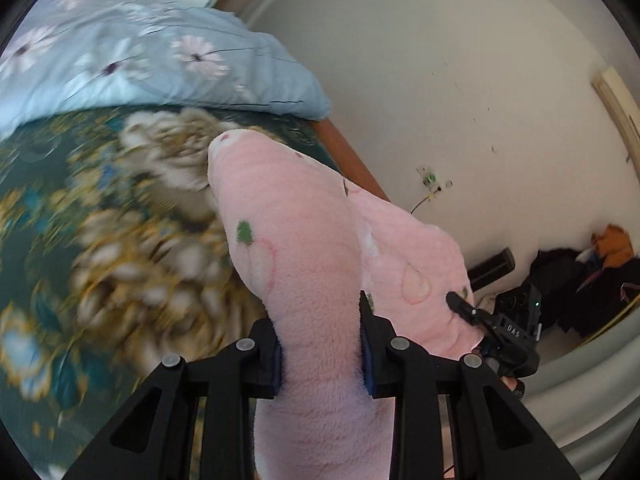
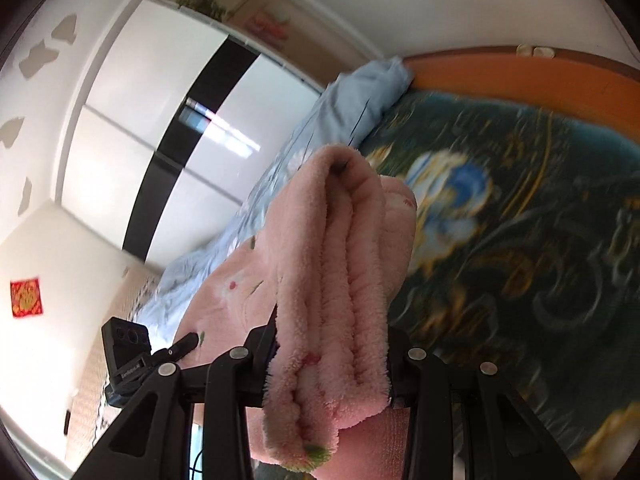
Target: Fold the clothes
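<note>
A pink fleece garment (image 1: pixel 304 248) with small fruit prints is held up above the bed by both grippers. My left gripper (image 1: pixel 322 356) is shut on a thick fold of it. My right gripper (image 2: pixel 332 364) is shut on a bunched, layered edge of the same garment (image 2: pixel 344 264). The right gripper also shows at the lower right of the left wrist view (image 1: pixel 480 320), touching the cloth. The left gripper shows at the lower left of the right wrist view (image 2: pixel 176 350), also at the cloth. The fingertips are hidden in the fleece.
A dark green floral bedspread (image 1: pixel 100 240) covers the bed below. A light blue flowered quilt (image 1: pixel 152 56) lies at the far side. The wooden bed frame (image 2: pixel 500 68), a white wall (image 1: pixel 460 80), a wardrobe (image 2: pixel 160 100) and dark clothes on the floor (image 1: pixel 580 288) surround it.
</note>
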`<state>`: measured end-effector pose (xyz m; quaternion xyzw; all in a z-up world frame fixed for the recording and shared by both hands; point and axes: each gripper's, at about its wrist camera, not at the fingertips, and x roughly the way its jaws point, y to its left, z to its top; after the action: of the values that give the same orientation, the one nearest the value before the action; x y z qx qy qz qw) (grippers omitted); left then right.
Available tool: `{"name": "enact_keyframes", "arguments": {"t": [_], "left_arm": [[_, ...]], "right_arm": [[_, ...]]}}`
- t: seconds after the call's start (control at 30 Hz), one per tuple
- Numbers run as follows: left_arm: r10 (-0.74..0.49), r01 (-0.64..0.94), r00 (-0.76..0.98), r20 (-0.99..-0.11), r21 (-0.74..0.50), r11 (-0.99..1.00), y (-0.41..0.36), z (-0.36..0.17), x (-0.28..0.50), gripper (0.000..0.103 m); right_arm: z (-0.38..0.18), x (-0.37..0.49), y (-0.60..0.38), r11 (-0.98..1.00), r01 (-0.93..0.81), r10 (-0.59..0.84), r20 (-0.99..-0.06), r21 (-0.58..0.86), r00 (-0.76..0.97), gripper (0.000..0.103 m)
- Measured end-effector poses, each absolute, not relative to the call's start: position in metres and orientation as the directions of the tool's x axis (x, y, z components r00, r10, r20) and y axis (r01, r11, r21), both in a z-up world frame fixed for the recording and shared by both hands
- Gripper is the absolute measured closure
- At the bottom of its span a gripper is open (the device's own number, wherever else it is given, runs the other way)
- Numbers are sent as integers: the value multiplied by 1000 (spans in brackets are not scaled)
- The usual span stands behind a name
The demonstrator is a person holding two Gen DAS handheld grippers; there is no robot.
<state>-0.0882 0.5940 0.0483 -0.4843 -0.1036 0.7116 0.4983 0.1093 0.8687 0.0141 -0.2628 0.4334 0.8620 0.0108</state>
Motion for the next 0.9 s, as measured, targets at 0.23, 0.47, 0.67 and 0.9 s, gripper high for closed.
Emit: {"name": "enact_keyframes", "arguments": {"t": [0.23,0.47,0.67,0.9], "left_arm": [[795,-641,-44,-605,-593,-487,663,28,-102,72],[793,-636,-43,-607,-596,-490,696,3,-113,72],[730,-615,-33,-683,-562,-554,703,-40,-124,72],[709,-575,-32,-704,-567,-590,700,-52,-125,67]], "right_arm": [[6,110,934,-616,-292,-137,-464,732,-875,63],[-18,102,963,-604,-319,-105,-469,730,-877,63],[-64,92,973,-549,-373,-116,-511,748,-852,62],[-64,95,971,-540,-410,-107,-543,735,-833,54]]}}
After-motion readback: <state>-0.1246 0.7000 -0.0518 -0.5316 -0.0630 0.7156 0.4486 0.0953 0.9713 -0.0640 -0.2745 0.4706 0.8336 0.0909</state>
